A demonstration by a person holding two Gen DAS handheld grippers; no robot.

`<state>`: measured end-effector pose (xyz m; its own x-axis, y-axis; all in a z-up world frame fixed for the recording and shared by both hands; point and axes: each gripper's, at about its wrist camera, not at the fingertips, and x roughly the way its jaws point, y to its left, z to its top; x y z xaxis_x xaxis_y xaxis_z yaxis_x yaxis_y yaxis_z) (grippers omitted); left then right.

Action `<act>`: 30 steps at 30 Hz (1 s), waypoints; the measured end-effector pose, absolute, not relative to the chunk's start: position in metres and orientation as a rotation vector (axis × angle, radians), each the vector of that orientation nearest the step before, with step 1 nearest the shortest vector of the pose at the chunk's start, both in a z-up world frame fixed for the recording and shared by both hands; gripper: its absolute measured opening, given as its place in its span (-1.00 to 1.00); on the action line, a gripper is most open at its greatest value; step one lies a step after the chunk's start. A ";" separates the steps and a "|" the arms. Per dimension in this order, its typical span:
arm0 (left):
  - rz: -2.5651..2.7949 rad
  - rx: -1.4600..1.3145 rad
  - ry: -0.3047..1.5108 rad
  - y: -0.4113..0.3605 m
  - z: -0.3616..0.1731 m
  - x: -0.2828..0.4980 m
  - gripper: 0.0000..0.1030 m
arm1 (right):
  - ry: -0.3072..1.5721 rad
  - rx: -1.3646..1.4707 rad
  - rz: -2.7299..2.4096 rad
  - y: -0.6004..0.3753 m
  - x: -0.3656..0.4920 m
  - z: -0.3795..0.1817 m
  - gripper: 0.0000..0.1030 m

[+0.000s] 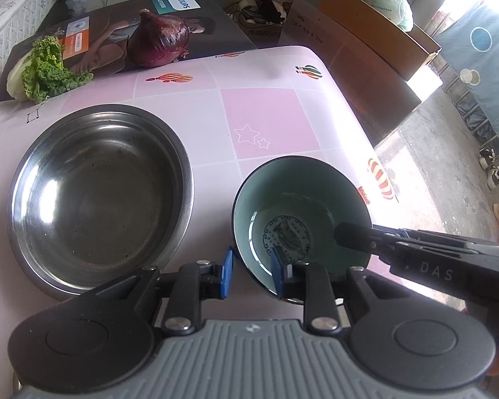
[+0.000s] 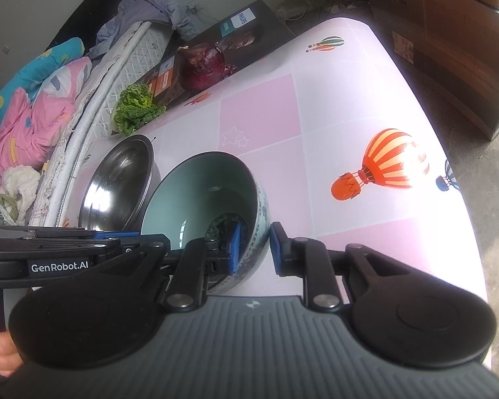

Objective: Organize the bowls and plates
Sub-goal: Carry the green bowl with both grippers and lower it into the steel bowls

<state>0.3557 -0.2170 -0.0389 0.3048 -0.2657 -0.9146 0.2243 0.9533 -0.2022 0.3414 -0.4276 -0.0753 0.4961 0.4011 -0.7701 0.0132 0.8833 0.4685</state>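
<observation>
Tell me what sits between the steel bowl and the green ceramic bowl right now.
Only the left gripper's outer blue finger and a strip of pink tablecloth, seen in the left wrist view, separate the steel bowl from the green ceramic bowl.

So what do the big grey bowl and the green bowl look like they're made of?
The big grey bowl looks like stainless steel: a brushed, mirror-like inside with bright window glare. The green bowl looks like glazed ceramic, probably porcelain: a glossy celadon inside, a printed medallion at the bottom and a blue-patterned outer wall. Both grippers, left and right, straddle its rim.
</observation>
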 end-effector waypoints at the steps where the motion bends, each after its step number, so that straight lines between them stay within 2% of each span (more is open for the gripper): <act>1: -0.323 -0.044 1.228 -0.217 -0.041 0.357 -0.52 | 1.037 0.448 0.243 -0.427 0.343 -0.077 -0.60; 9: -0.309 -0.051 1.276 -0.219 -0.053 0.367 -0.54 | 1.068 0.462 0.233 -0.419 0.353 -0.088 -0.57; 30: -0.320 -0.065 1.285 -0.216 -0.051 0.365 -0.55 | 1.082 0.435 0.193 -0.412 0.357 -0.087 -0.62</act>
